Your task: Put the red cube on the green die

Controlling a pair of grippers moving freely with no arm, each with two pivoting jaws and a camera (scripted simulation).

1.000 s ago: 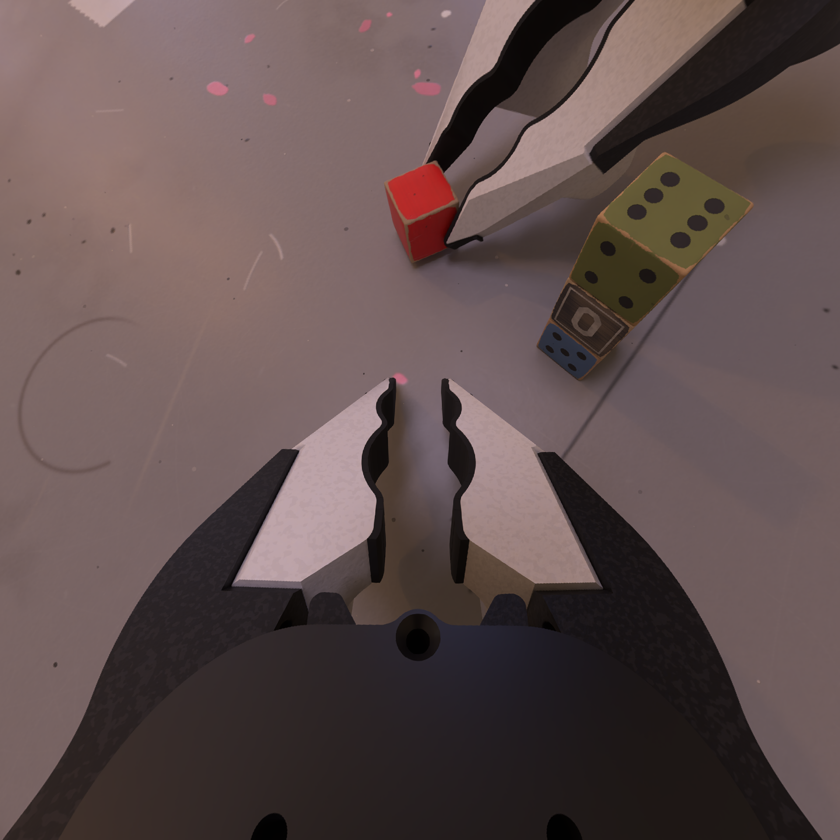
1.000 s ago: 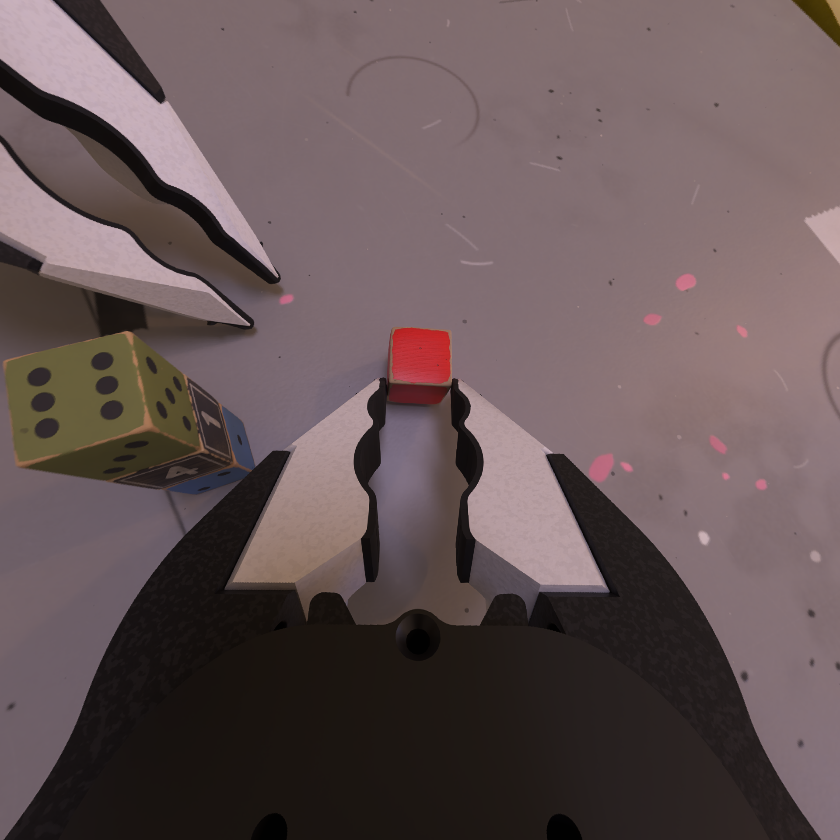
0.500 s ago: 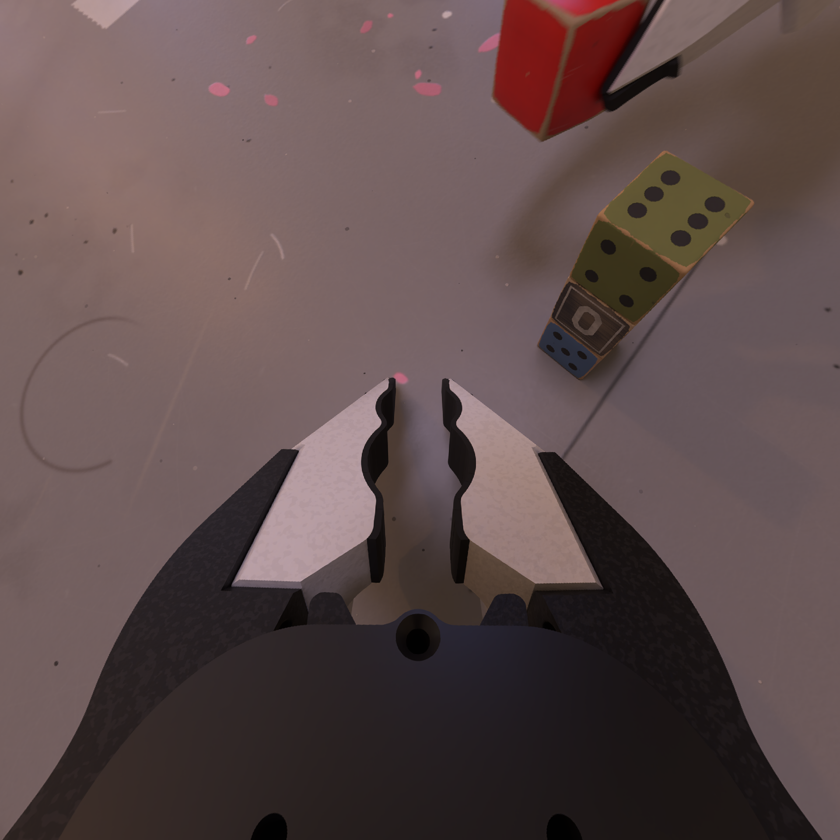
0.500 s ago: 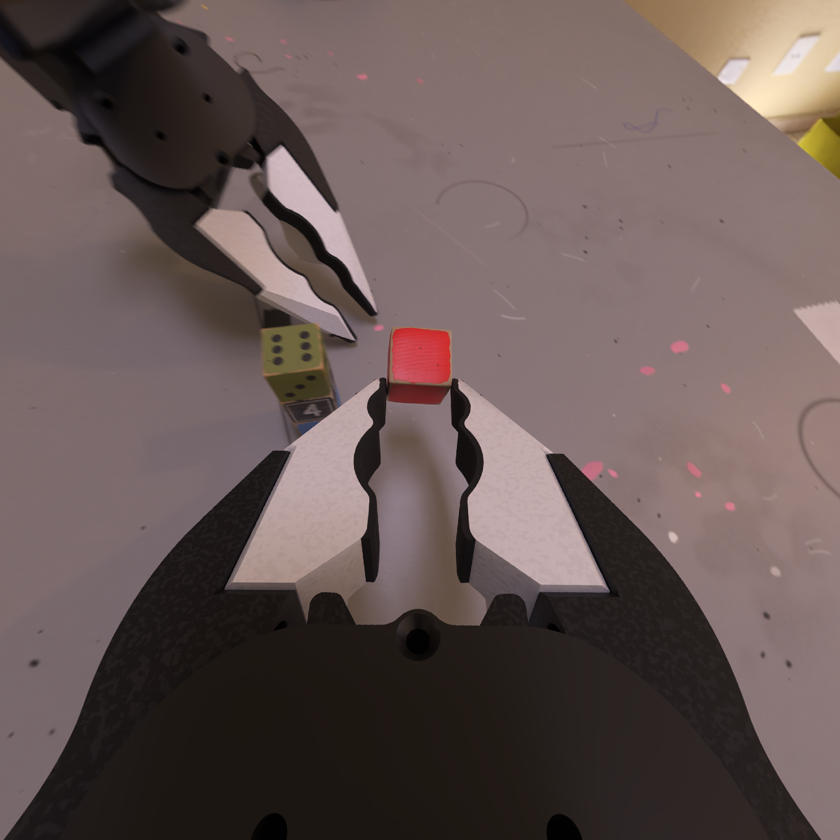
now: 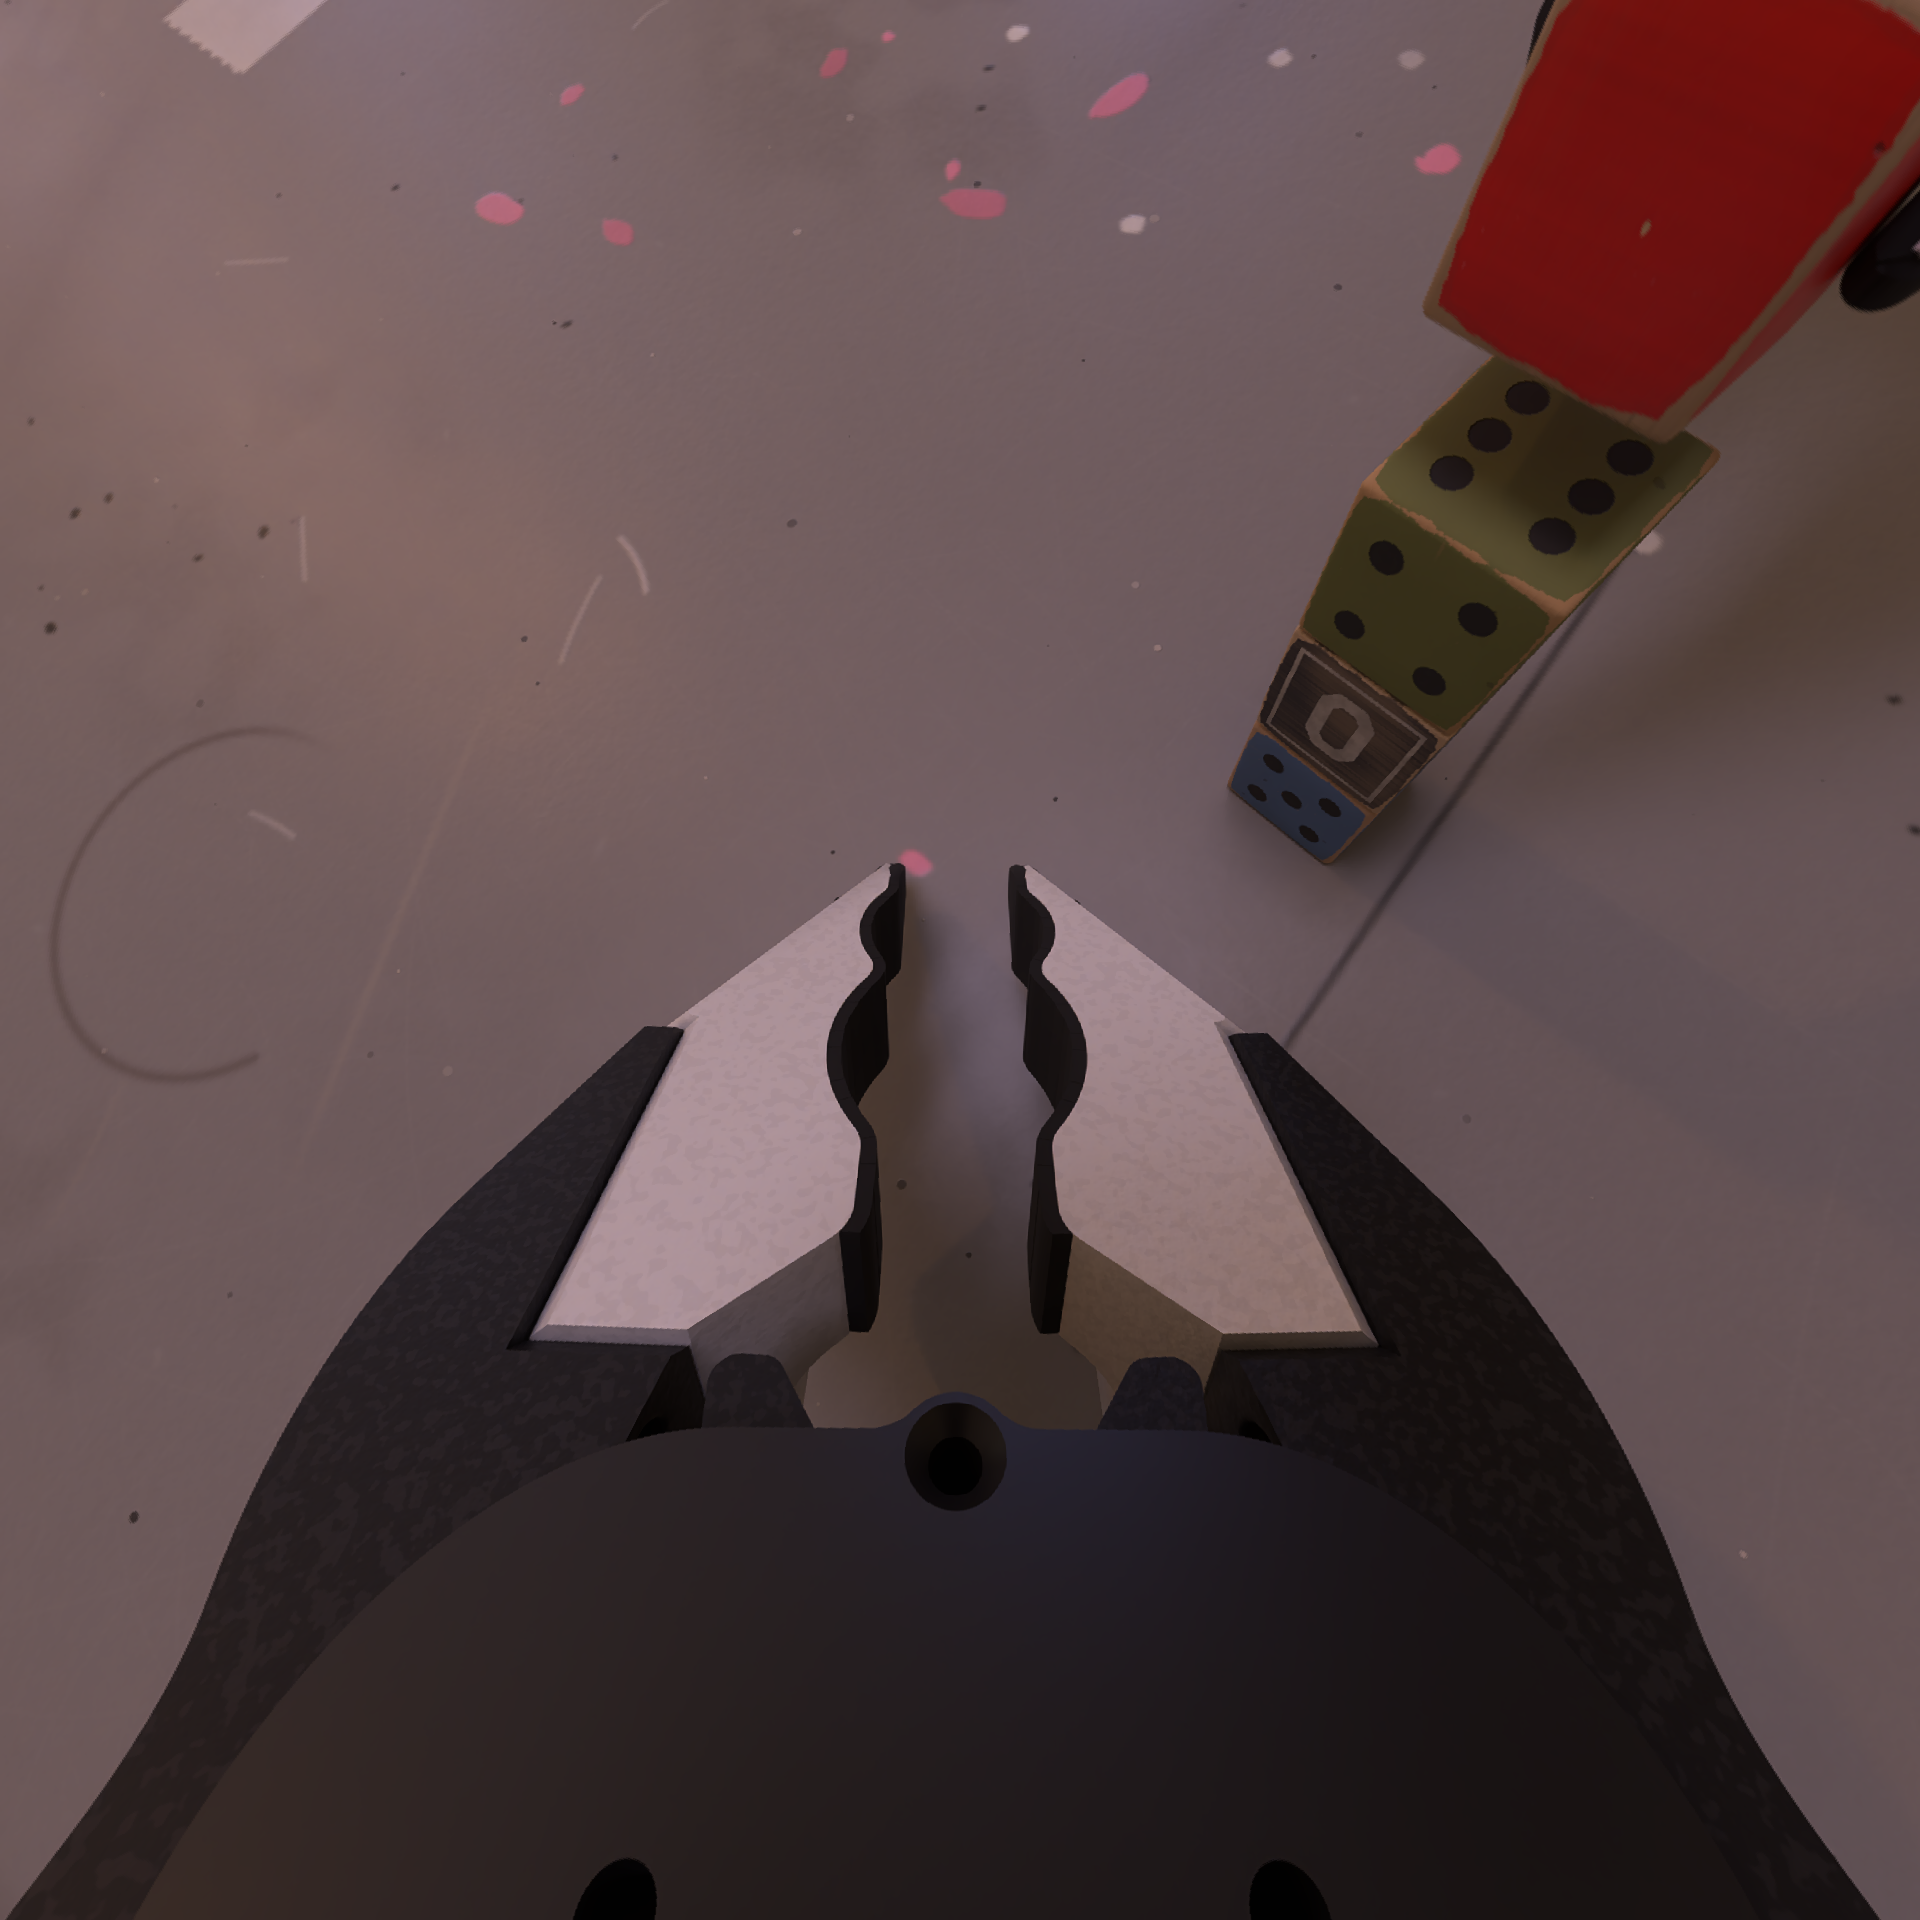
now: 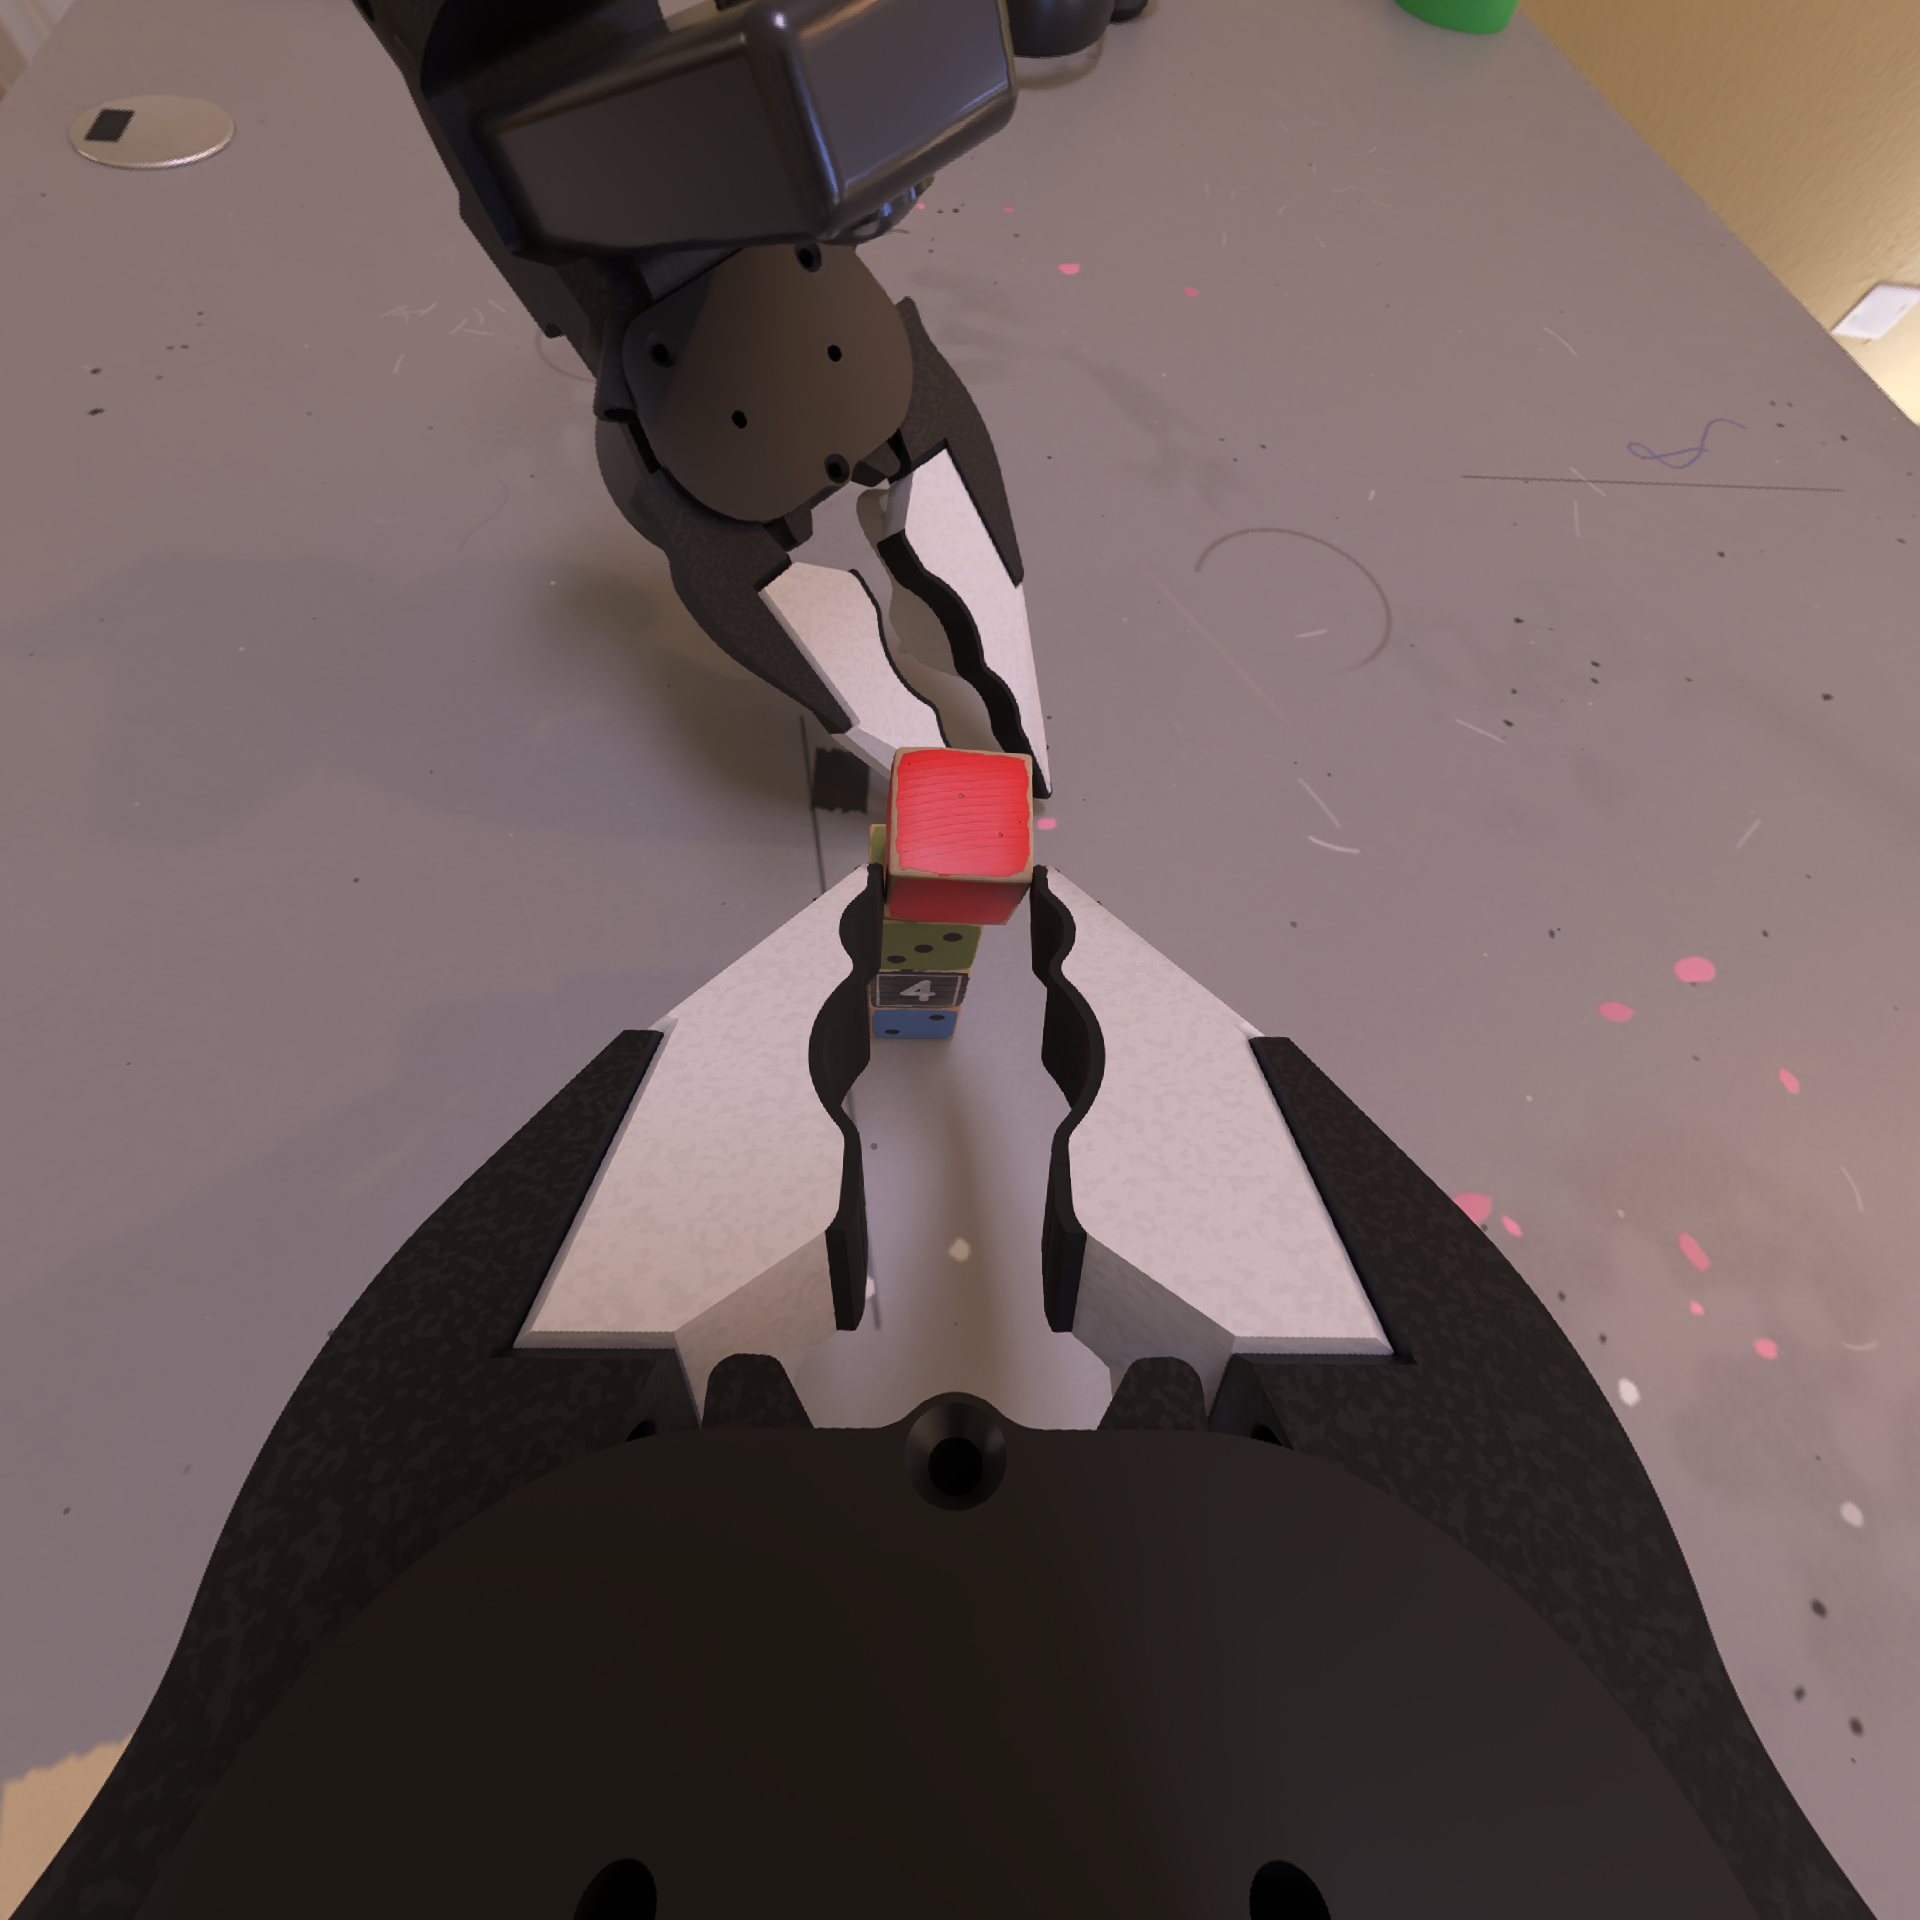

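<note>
My right gripper [image 6: 954, 881] is shut on the red cube [image 6: 961, 826] and holds it in the air over a stack of three blocks. The green die [image 6: 930, 948] tops that stack and stands on a black number block [image 6: 920, 989], which stands on a blue die [image 6: 914, 1025]. In the left wrist view the red cube [image 5: 1662, 208] looms large at the top right, higher than the green die [image 5: 1538, 499]. My left gripper [image 5: 956, 873] is narrowly open and empty, low over the table, left of the stack. Its fingers [image 6: 821, 644] show behind the cube.
The grey table [image 6: 1455, 831] bears pink paint spots and scratches. A round metal disc [image 6: 151, 130] lies at its far left corner and a green object [image 6: 1455, 10] at the far edge. The table's right edge [image 6: 1766, 291] runs along a yellow wall. A pale tape strip [image 5: 244, 26] lies far off.
My right gripper has lifted the red cube off the table and carried it over the stack with the green die. The left gripper has not moved.
</note>
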